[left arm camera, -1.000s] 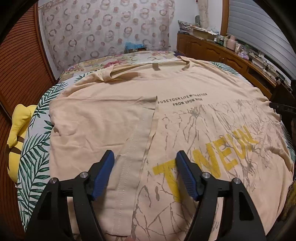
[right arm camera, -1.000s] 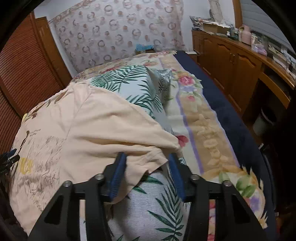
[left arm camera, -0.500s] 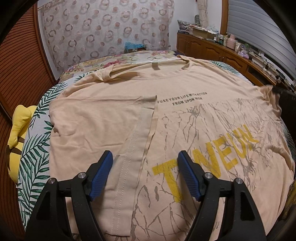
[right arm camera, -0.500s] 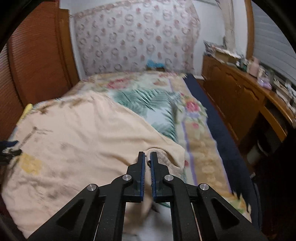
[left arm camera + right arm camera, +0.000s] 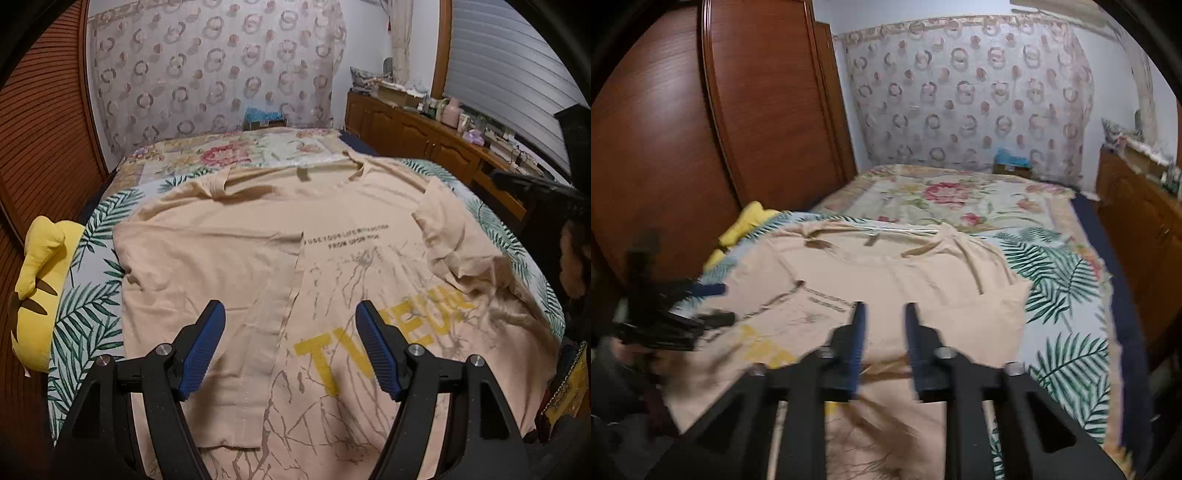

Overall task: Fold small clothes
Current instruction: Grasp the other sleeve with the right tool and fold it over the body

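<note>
Across the lower center of both views, the peach T-shirt point(image 5: 362, 229) lies spread on the bed point(image 5: 960, 192), its right sleeve point(image 5: 447, 236) newly folded inward. The right gripper point(image 5: 882, 343) has just been opening, nothing between its jaws; the left gripper point(image 5: 290, 347) hovers wide open, so 2 sleeves look folded.

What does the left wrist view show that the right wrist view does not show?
Only the left wrist view: the yellow letters printed on the T-shirt, sharp, and the open left tool from behind. Only the right wrist view: the right tool, jaws just opened, nothing between. Both: the peach T-shirt, the leaf-print cover and the yellow plush toy.
</note>
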Action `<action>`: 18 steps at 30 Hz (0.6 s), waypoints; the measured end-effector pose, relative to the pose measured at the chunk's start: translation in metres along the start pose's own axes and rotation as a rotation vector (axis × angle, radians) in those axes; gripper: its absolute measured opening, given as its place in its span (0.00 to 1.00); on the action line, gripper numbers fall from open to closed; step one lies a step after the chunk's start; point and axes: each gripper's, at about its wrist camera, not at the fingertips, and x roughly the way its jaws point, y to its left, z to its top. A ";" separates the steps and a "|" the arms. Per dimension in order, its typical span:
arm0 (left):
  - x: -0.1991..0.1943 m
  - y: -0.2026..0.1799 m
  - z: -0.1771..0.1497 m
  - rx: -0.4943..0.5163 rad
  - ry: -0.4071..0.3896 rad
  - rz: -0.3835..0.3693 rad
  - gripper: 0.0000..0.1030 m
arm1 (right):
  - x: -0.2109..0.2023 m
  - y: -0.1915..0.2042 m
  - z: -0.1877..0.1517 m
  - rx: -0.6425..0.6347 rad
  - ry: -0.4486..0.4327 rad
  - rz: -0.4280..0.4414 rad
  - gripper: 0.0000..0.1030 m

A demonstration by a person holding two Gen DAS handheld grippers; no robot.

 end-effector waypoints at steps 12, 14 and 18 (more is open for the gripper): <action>-0.024 -0.013 0.003 0.005 -0.068 -0.013 0.72 | 0.052 0.008 -0.011 0.032 0.173 -0.018 0.26; -0.026 -0.014 0.003 0.005 -0.072 -0.012 0.72 | 0.063 0.014 -0.013 0.025 0.207 -0.004 0.26; -0.030 -0.010 0.001 -0.006 -0.079 -0.010 0.72 | 0.084 0.016 -0.009 0.014 0.252 -0.018 0.26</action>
